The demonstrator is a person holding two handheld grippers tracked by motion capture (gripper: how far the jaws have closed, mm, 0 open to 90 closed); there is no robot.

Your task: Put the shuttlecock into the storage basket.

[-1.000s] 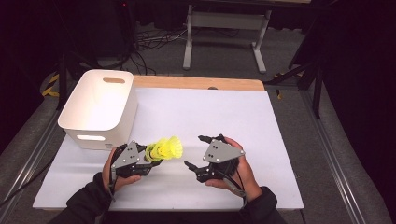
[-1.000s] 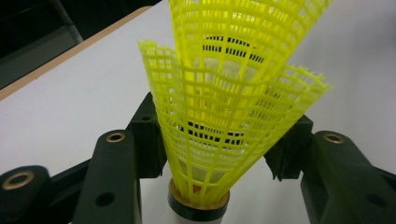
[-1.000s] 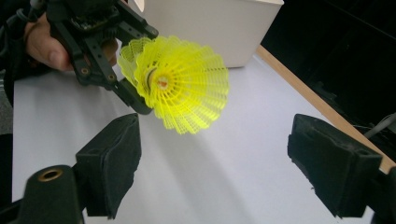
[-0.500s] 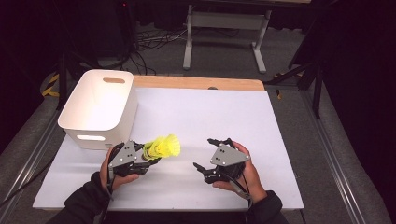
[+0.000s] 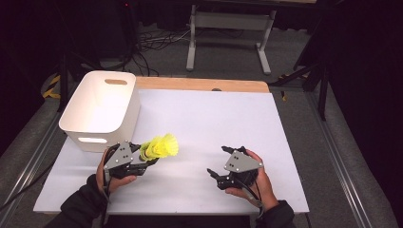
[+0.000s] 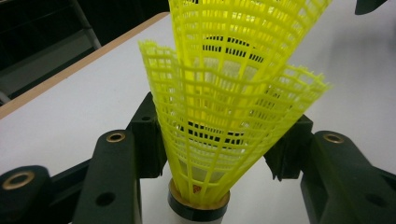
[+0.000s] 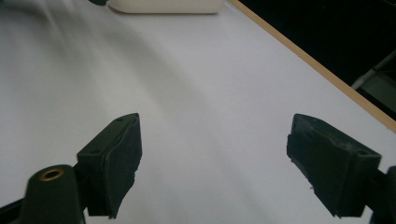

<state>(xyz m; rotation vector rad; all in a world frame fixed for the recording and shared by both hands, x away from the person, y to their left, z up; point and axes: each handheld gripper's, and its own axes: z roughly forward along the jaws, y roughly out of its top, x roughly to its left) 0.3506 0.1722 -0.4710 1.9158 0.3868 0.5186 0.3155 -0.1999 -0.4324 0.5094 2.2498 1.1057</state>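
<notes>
The right gripper (image 5: 223,164) has drawn back toward the table's near edge.

- Left gripper (image 5: 142,159) clasps yellow shuttlecocks (image 5: 160,146) near the table's (image 5: 228,118) front-left, just beside the white bin (image 5: 102,111).
- Right gripper (image 5: 219,164) hovers front-centre, jaws spread.

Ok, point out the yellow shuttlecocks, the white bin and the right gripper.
yellow shuttlecocks (image 6: 224,116), left gripper view, mesh skirt.
white bin (image 5: 126,114), high view, right wall.
right gripper (image 7: 212,163), right gripper view, between open jaws.

The shuttlecocks (image 6: 224,116) are yellow plastic mesh, slightly glossy. Beside them, the bin (image 5: 102,111) is smooth matt white plastic; the table (image 5: 209,123) looks matt white, wood-edged.
</notes>
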